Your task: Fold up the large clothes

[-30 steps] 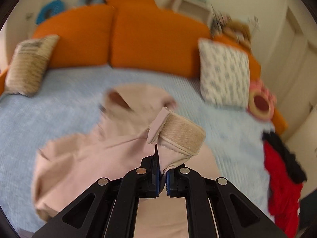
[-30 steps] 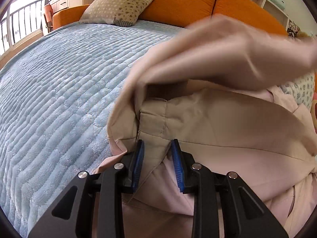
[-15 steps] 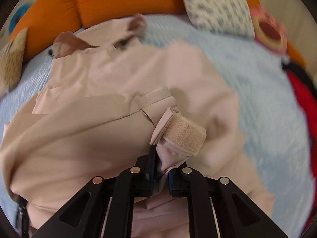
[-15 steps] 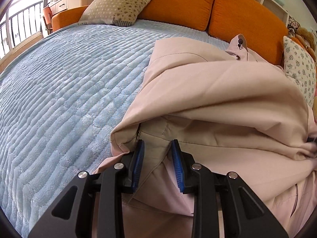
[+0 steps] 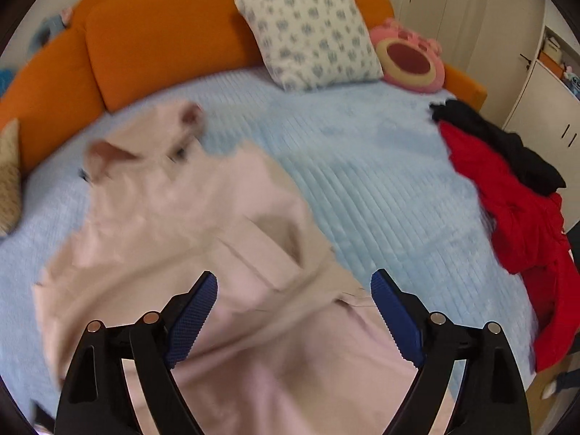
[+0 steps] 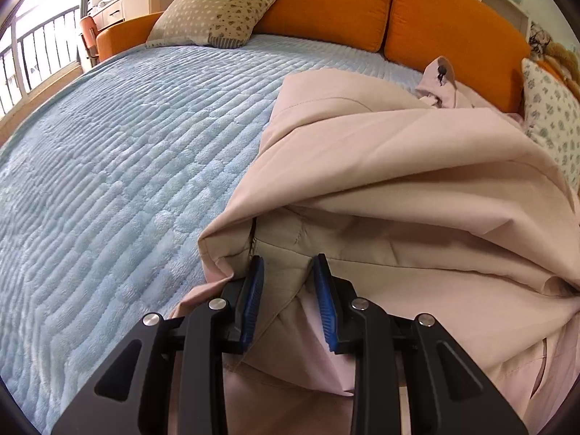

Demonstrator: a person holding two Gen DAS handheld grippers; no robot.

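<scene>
Left tool (image 5: 293, 291): jaws spread wide, having just swung open, blue pads (image 5: 194, 317) clear of any cloth. Nothing gripped. Pale pink jacket (image 5: 188, 224) lying loose on the bed below and ahead of the open jaws, blurred, its hood end stretched away toward the orange headboard (image 5: 166, 36). Light blue quilted bedcover (image 5: 380, 181) bare to the right of this tool. Further right, at the bed's edge, a red garment (image 5: 514, 224) with a black garment (image 5: 507, 145) lying partly on it, both well apart from the jacket. Ahead and to the right, a patterned white pillow (image 5: 308, 32) leaning against the headboard, a pink plush toy (image 5: 409, 61) just beside it.

Right tool (image 6: 288, 268): jaws narrowed, clamped on a thick fold of the jacket (image 6: 417, 166) at a seamed edge, beige lining bunched between the blue pads (image 6: 253, 297) and pressed from both sides. Large fold of pink cloth draped over and beyond the jaws, spreading to the right. Small tab with a dark snap (image 6: 442, 70) standing up at the far end of the jacket, near the headboard (image 6: 453, 11). Bedcover (image 6: 108, 166) open to the left of this tool. Far ahead on the left, a beige dotted pillow (image 6: 217, 11) propped against the headboard.
</scene>
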